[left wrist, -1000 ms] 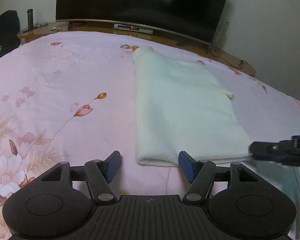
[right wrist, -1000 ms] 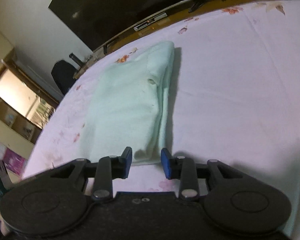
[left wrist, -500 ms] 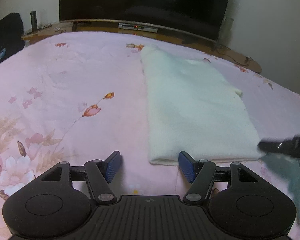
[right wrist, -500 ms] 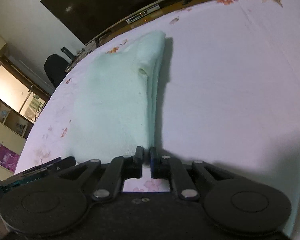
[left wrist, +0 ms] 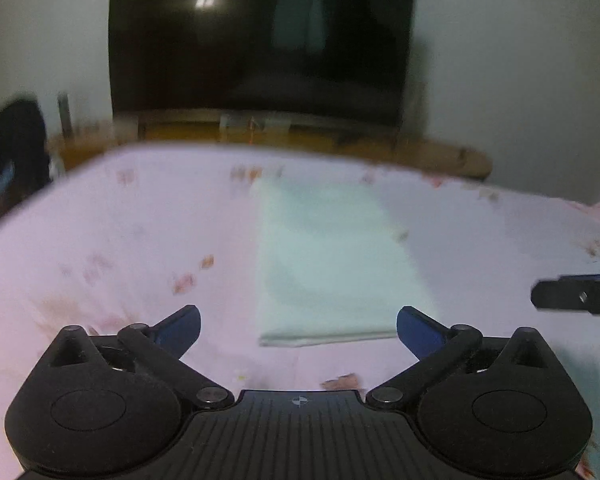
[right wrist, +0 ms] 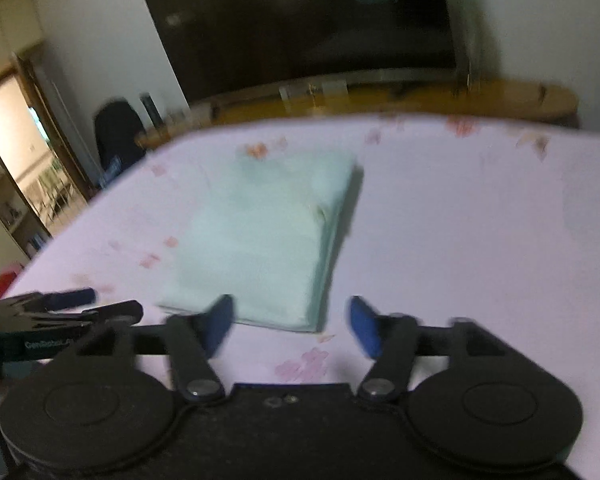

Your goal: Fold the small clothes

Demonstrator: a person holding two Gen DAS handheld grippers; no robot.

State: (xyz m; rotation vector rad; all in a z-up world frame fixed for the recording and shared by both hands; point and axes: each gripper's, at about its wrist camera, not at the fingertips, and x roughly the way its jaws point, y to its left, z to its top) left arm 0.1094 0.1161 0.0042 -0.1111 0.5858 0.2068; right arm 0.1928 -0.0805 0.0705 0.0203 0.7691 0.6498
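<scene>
A pale mint-white folded garment (left wrist: 332,264) lies flat on the pink floral bedsheet (left wrist: 100,240), its near hem facing me. My left gripper (left wrist: 298,316) hovers above and short of that hem, its jaws opening wide with nothing pressed between the blue pads. My right gripper (right wrist: 290,308) hangs over the garment's (right wrist: 268,236) near right corner, its jaws also opening and clear of the cloth. The right gripper's tip (left wrist: 572,300) shows at the right edge of the left wrist view. In the right wrist view the left gripper (right wrist: 72,300) sits at the far left. Both views are motion-blurred.
A large dark television (left wrist: 260,40) stands on a low wooden bench (left wrist: 300,136) past the bed's far edge. A dark chair (left wrist: 20,136) sits at the far left corner. A lit doorway with shelves (right wrist: 12,184) opens on the left.
Both grippers rose and drew back from the garment's near hem. The right jaws, nearly shut half a second ago, have spread apart. The left jaws have widened too. The garment stays flat.
</scene>
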